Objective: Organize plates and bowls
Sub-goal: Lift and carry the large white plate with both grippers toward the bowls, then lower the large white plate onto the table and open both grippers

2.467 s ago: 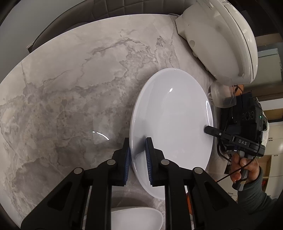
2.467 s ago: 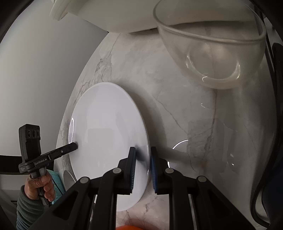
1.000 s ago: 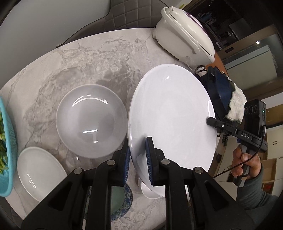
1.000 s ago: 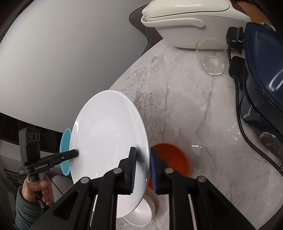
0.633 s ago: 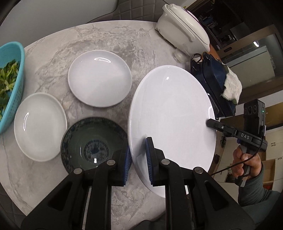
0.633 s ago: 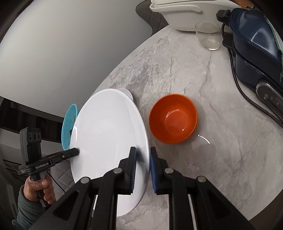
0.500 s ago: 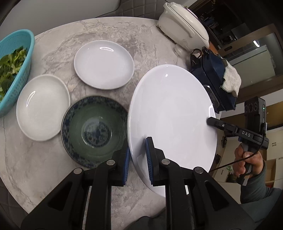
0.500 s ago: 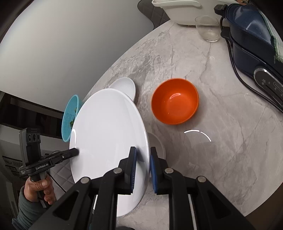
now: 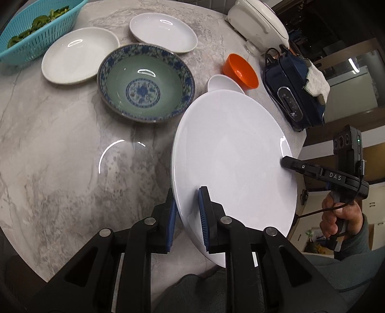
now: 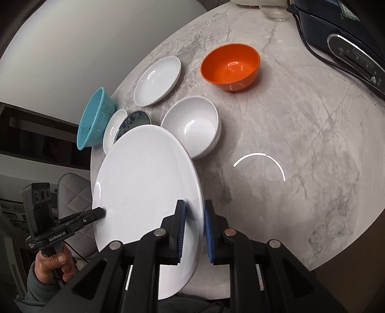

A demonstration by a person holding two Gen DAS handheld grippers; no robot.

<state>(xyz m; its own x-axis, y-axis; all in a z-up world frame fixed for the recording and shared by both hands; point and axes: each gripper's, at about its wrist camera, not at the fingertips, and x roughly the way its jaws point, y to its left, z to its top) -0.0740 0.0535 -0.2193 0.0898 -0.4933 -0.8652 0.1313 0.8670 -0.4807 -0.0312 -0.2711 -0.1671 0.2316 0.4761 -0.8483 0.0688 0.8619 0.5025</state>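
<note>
One large white plate (image 9: 231,156) hangs tilted above the marble table (image 9: 60,156), its opposite rims pinched by the left gripper (image 9: 186,216) and the right gripper (image 10: 193,231). On the table sit two small white plates (image 9: 79,55), one patterned bowl (image 9: 145,83), one white bowl (image 10: 192,124) and one orange bowl (image 10: 231,66)

We see a round grey-veined marble table (image 9: 60,149) carrying the dishes. Near its left edge stands a turquoise plastic colander (image 9: 36,31) with green leaves in it. Just beside it rests a shallow white plate (image 9: 79,54), and further back a second shallow white plate (image 9: 163,31). Between them and nearer to us sits a wide green bowl with a blue patterned rim (image 9: 145,83). To the right we find a small orange bowl (image 10: 231,66) and, near it, a deep white bowl (image 10: 192,124). At the far right edge lie a navy appliance (image 9: 293,89) and a white lidded cooker (image 9: 257,21), with a clear glass (image 10: 274,9) close by.
</note>
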